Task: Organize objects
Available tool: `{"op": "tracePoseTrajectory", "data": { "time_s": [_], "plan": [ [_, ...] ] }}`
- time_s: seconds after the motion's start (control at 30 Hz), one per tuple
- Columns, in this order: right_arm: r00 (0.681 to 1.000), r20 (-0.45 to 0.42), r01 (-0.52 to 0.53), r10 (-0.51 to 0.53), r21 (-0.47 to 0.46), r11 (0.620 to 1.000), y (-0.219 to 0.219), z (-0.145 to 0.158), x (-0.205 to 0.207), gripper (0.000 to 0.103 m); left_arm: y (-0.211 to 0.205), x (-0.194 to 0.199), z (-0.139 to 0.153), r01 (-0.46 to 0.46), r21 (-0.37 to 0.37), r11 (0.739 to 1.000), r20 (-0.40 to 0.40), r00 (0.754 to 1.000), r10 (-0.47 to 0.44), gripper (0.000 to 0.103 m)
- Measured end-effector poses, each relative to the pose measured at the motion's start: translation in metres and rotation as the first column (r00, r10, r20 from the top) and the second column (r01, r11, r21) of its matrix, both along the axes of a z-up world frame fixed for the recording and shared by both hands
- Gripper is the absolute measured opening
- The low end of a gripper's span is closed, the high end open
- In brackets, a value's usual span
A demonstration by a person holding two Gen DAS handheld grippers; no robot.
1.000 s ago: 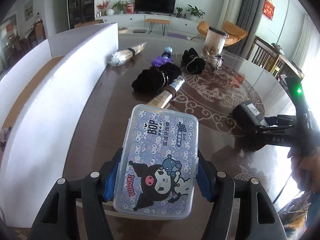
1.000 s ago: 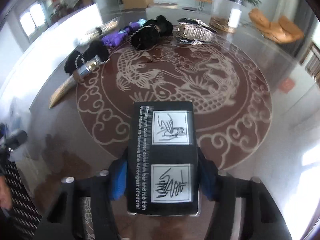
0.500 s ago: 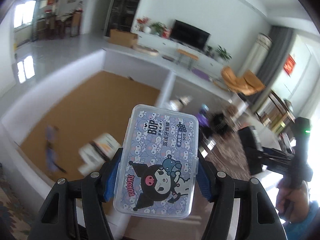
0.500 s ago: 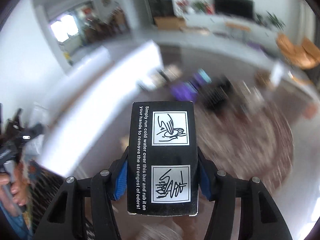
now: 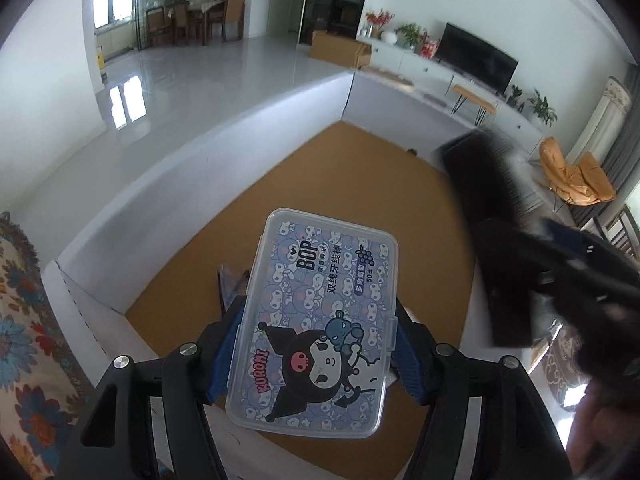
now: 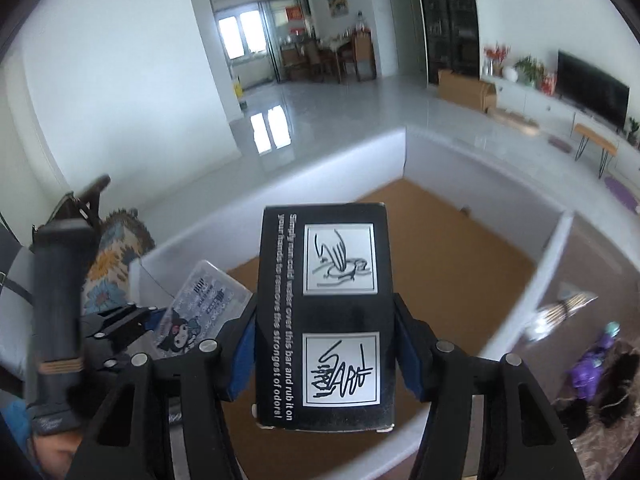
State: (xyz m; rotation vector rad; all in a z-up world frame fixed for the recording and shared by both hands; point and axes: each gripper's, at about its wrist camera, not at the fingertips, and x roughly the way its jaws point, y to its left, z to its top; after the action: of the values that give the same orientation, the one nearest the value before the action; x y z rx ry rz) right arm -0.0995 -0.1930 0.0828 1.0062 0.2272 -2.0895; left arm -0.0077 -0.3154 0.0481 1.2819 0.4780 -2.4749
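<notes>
My left gripper (image 5: 314,344) is clamped on the clear floss-pick case (image 5: 314,320); my right gripper (image 6: 326,344) is clamped on the black soap box (image 6: 324,312). Both long axes run forward along the fingers. Both hang over the white bin (image 5: 192,168), left nearer its near-left corner, brown floor below.

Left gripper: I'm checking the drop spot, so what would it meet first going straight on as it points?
Probably the brown floor of the white bin; depth is unclear.
</notes>
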Motion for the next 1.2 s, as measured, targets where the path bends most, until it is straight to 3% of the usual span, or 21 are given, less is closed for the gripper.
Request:
{"op": "tracePoseTrajectory", "data": {
  "time_s": [0.07,0.2,0.27,0.33,0.43,0.5,0.57,0.67,0.8,0.93,1.13,1.2],
  "plan": [
    [0.999,0.046,0.01,-0.01,0.007,1.0,-0.004,-0.013,-0.004,0.065,0.001,-0.002,-0.007,-0.009,0.003,1.0,0.027,1.0,0.009,0.078],
    [0.999,-0.001,0.052,-0.052,-0.04,0.998,0.027,-0.007,0.006,0.089,0.007,0.015,-0.005,-0.035,-0.01,0.999,-0.008,0.999,0.035,0.08],
    [0.995,-0.047,0.081,-0.084,-0.047,0.996,0.053,-0.004,0.01,0.091,0.019,0.022,0.003,-0.03,0.012,0.999,-0.048,0.998,0.031,0.08],
    [0.99,-0.087,0.112,-0.115,-0.038,0.993,0.086,-0.004,0.017,0.093,0.044,0.03,0.014,0.011,0.037,0.999,-0.1,0.995,-0.007,0.08],
    [0.968,-0.159,0.197,-0.192,0.018,0.98,0.146,-0.013,0.032,0.1,0.098,0.035,0.028,0.158,0.059,0.986,-0.165,0.975,-0.146,0.08],
    [0.948,-0.19,0.275,-0.257,0.079,0.958,0.193,-0.03,0.04,0.1,0.146,0.038,0.033,0.282,0.051,0.958,-0.195,0.944,-0.267,0.08],
    [0.923,-0.189,0.364,-0.335,0.151,0.919,0.246,-0.054,0.048,0.1,0.203,0.032,0.03,0.412,0.045,0.91,-0.206,0.895,-0.395,0.088],
    [0.881,-0.167,0.472,-0.442,0.257,0.843,0.316,-0.094,0.063,0.1,0.263,0.022,0.009,0.519,0.035,0.854,-0.187,0.843,-0.504,0.094],
    [0.811,-0.098,0.577,-0.577,0.29,0.763,0.389,-0.128,0.089,0.101,0.318,0.008,-0.033,0.583,0.013,0.812,-0.074,0.811,-0.581,0.094],
    [0.749,-0.064,0.655,-0.659,0.217,0.724,0.42,-0.128,0.107,0.102,0.336,0.001,-0.058,0.587,-0.04,0.808,-0.016,0.809,-0.588,0.094],
    [0.752,-0.045,0.65,-0.657,0.217,0.729,0.419,-0.129,0.094,0.103,0.33,0.006,-0.071,0.539,-0.142,0.83,-0.006,0.838,-0.546,0.094],
    [0.752,-0.045,0.65,-0.658,0.217,0.728,0.42,-0.128,0.095,0.103,0.321,0.008,-0.075,0.511,-0.134,0.849,0.005,0.857,-0.515,0.094]
  ]
}}
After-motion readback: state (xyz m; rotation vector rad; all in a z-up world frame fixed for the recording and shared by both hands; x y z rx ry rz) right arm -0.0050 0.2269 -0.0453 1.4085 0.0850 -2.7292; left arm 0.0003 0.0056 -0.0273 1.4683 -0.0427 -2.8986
